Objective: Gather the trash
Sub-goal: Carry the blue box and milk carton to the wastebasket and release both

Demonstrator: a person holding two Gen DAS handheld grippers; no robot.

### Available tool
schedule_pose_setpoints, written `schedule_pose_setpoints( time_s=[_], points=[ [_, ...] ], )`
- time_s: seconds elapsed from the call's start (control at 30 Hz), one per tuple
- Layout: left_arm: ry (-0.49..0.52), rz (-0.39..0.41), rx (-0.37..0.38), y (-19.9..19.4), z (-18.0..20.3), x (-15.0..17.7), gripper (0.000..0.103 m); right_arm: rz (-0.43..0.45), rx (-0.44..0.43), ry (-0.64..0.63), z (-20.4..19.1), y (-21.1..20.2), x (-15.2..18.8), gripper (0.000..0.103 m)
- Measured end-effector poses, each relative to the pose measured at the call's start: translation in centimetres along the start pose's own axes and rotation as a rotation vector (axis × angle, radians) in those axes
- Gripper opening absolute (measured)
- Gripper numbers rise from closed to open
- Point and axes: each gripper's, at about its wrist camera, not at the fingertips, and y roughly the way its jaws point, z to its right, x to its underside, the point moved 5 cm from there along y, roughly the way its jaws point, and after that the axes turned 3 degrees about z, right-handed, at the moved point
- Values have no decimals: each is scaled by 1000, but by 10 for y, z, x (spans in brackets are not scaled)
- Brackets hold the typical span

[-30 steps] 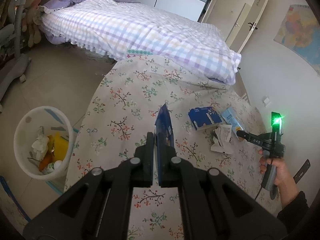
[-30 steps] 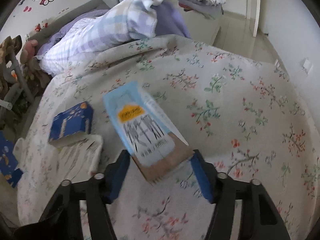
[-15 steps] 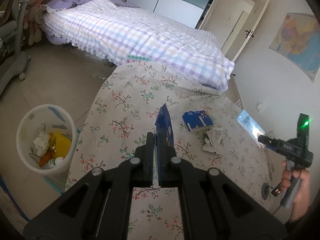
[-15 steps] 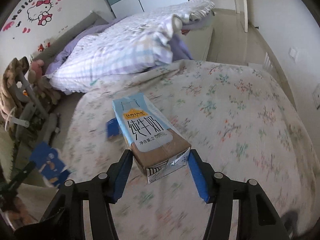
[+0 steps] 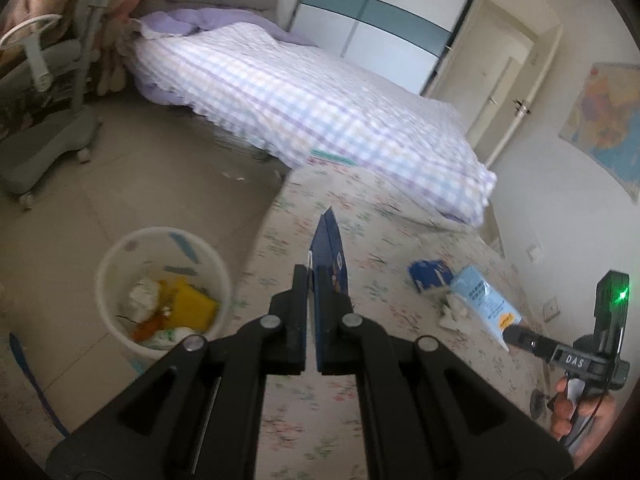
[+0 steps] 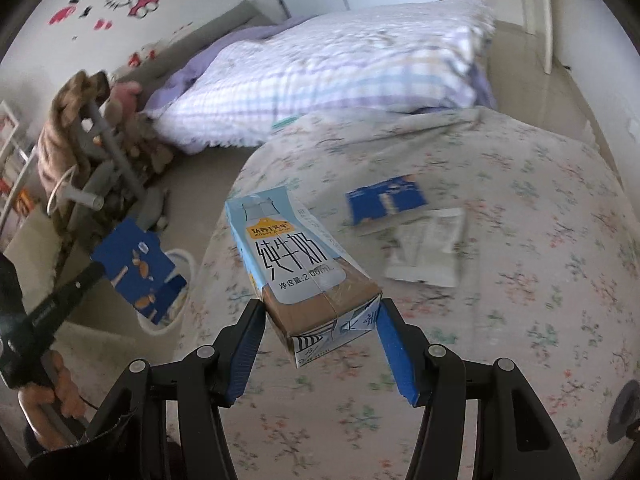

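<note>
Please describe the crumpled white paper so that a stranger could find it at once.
Look at the floral blanket. Near its middle a blue box lies flat, and the crumpled white paper touches its near edge. It is the only white, wrinkled thing there.

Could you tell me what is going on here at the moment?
A person is clearing trash off a floral-covered surface with a gripper in each hand. The left gripper is shut on a flattened dark blue wrapper, near the white bin on the floor, which already holds rubbish. The right gripper grips a light blue milk carton lifted above the cover. A blue packet and a crumpled paper still lie there.
</note>
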Motion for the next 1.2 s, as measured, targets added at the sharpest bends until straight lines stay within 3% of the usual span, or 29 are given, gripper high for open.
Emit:
schedule_pose_setpoints(
  time_s=[0.43,0.77,0.83,0.9,0.97,1.2],
  points=[
    [-61,1,-176,5,-100,-13,4,-108,-82,-126,-92,66,4,59],
    [-55,-30,-212,25,-137,-11,8,-148,-118,-145,-134,108,3,59],
    [-55,-50,-211,30,-142,-11,22,-152,-123,-149,-139,114,3,59],
    [-58,-95,-232,35,-148,-8,68,-160,-128,-154,-145,121,4,59],
    [-54,-89,-278,32,-153,-6,77,-170,-132,-154,-150,127,6,59],
    [-43,-141,-403,17,-170,6,95,-196,-162,-171,-174,148,10,59]
  ],
)
